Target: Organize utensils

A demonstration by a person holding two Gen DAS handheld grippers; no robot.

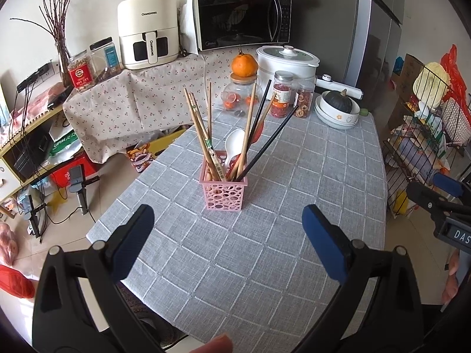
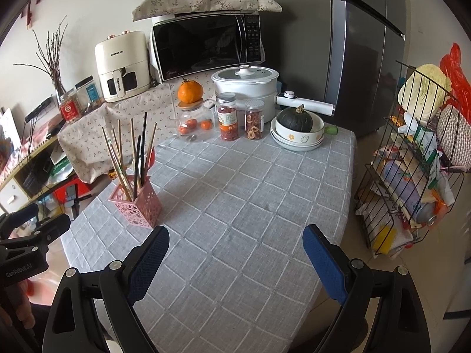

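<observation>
Left wrist fisheye showed the square pink plastic holder with round cut-outs (image 1: 222,189) standing upright on the grey checked tablecloth (image 1: 265,250), at twelve o'clock from the left gripper (image 1: 226,229). It was crowded with utensils: a bundle of long wooden chopsticks (image 1: 203,135), two slim black chopsticks (image 1: 270,141), and a white plastic spoon (image 1: 234,145) with its bowl up. Every long axis ran near vertical, handles down in the holder, tips fanning upward; the wooden ones leaned toward eleven and twelve o'clock, the black ones toward one and two o'clock.

The left gripper's jaws stood spread wide with nothing between them, hovering above the cloth. The right gripper (image 2: 235,247) was likewise spread wide and empty; from its wrist view the holder (image 2: 138,206) sat at ten o'clock near the table's left edge. A stack of white bowls carrying a dark green squash (image 2: 297,131) sat at one o'clock, well apart from the holder.
</observation>
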